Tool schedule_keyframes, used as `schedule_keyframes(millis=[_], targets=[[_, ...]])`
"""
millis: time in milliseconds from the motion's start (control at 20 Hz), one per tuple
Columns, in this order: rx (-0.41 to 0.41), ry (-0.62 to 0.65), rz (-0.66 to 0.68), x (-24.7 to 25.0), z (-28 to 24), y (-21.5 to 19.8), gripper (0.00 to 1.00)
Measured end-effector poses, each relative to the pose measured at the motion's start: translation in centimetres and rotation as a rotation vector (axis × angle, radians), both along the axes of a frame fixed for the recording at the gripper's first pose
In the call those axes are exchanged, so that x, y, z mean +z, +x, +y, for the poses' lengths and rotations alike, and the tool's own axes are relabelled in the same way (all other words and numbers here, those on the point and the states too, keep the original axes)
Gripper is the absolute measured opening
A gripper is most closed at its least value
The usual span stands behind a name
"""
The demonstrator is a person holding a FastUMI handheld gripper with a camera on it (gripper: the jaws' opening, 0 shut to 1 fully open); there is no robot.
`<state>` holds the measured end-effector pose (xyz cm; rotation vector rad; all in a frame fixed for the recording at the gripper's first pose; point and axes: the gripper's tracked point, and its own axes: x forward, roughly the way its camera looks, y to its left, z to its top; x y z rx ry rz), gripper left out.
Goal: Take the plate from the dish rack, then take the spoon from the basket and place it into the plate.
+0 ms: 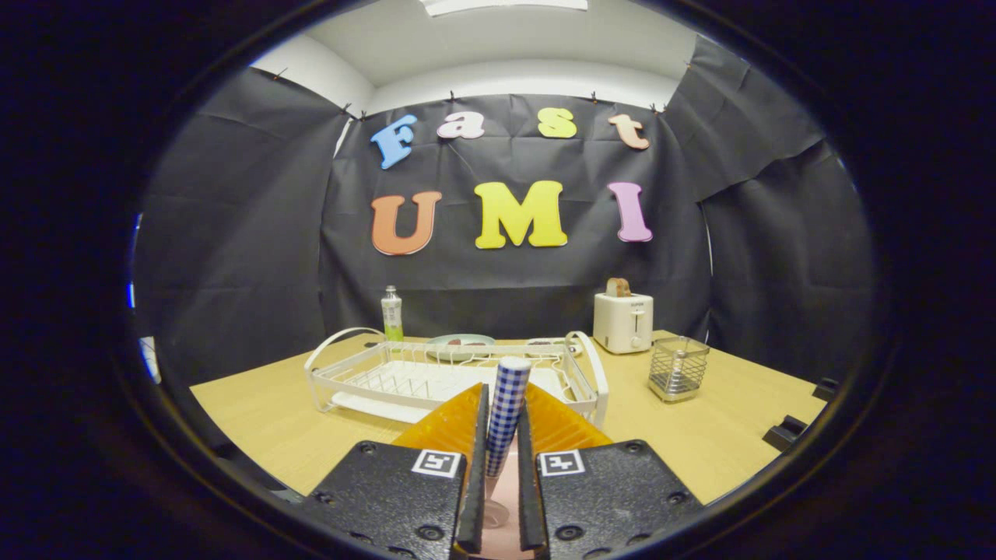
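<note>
Two fingers of the gripper [504, 435] pinch the spoon [506, 412] by its blue-checked handle, which stands upright between them, bowl end down low. The white dish rack [373, 381] sits on the wooden table [700, 435] just ahead of the fingers. The plate [459, 343] lies flat beyond the rack. The wire basket [678, 368] stands right of the rack, near a toaster [622, 321]. A bottle [391, 313] stands behind the rack.

Walls: black creased cloth [233, 233] pinned up on three sides of the booth
Ceiling: plain white ceiling [498, 47] with a bright white light panel [506, 5] overhead
Furniture: pale wooden tabletop [724, 420] reaching back to the cloth
Light: even, warm glow on the wood
</note>
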<state>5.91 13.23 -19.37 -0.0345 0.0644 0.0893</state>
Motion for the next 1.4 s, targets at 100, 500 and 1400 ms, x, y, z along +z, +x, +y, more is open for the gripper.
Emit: schedule_keyframes(millis=[100,500,1400], targets=[[-0.006,-0.010,0.001,0.2,-0.4,-0.2,0.24],[-0.014,-0.026,-0.002,1.9,-1.3,-1.0,0.28],[-0.072,-0.091,0.007,8.6,-4.8,-6.5,1.00]])
